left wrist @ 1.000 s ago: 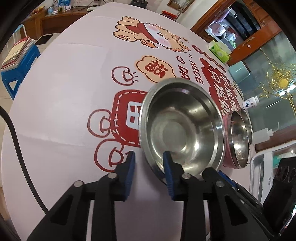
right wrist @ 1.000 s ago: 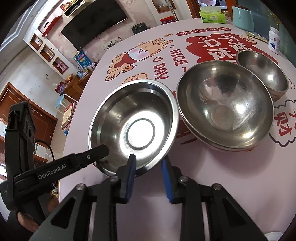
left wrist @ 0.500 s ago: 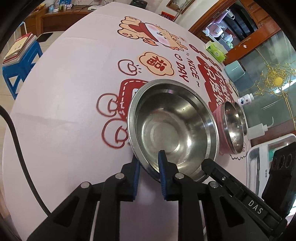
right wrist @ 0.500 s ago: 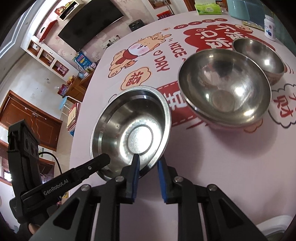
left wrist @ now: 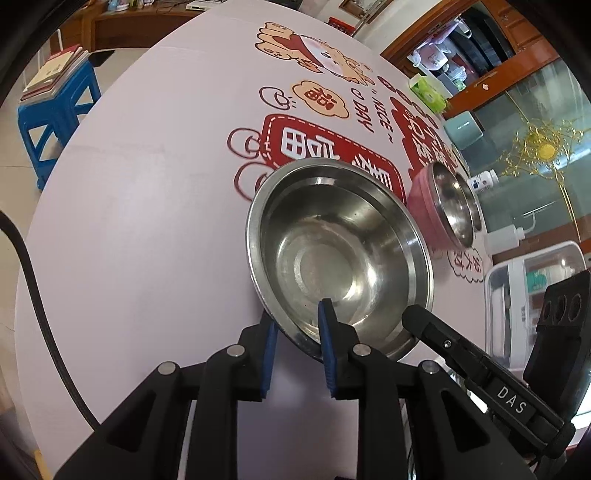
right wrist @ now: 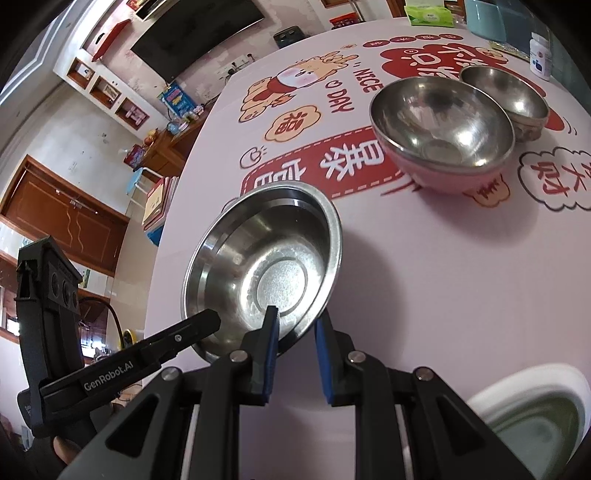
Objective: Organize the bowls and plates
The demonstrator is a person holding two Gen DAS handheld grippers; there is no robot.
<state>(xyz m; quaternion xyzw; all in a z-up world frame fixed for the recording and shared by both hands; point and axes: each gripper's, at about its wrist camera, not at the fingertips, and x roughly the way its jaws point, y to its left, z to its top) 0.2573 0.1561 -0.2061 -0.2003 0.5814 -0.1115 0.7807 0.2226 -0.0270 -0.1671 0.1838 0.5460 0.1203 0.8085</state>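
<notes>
Pink tablecloth [left wrist: 140, 221] printed with red banners and cartoon figures covers the round table on which all the work takes place.

Nearest, at 6 o'clock in each wrist view, both grippers clamp one steel basin [left wrist: 340, 258] by its near rim. The left gripper [left wrist: 297, 343] has one blue pad inside the wall and one outside; its jaws are just now easing apart, yet the rim sits pinched between the pads. The right gripper [right wrist: 293, 343] grips the same rim a little further along, jaws closed on the metal. In the left view the right tool's black finger reaches the basin at 4 o'clock; in the right view the left tool's finger meets it at 8 o'clock. The basin is tilted, its far edge over the red banner.

Beyond it, towards 1 o'clock in the right view, stands a pink bowl with steel lining [right wrist: 443, 125], well apart from the basin. Just behind, touching or nearly so, is a smaller steel bowl [right wrist: 504, 94].

Farther still, near the table's far edge, stand a white pill bottle [right wrist: 540, 55], a green tissue box [right wrist: 428, 14] and a pale blue container [right wrist: 485, 18]. A white tub [right wrist: 532, 410] shows at 4 o'clock, close by.
</notes>
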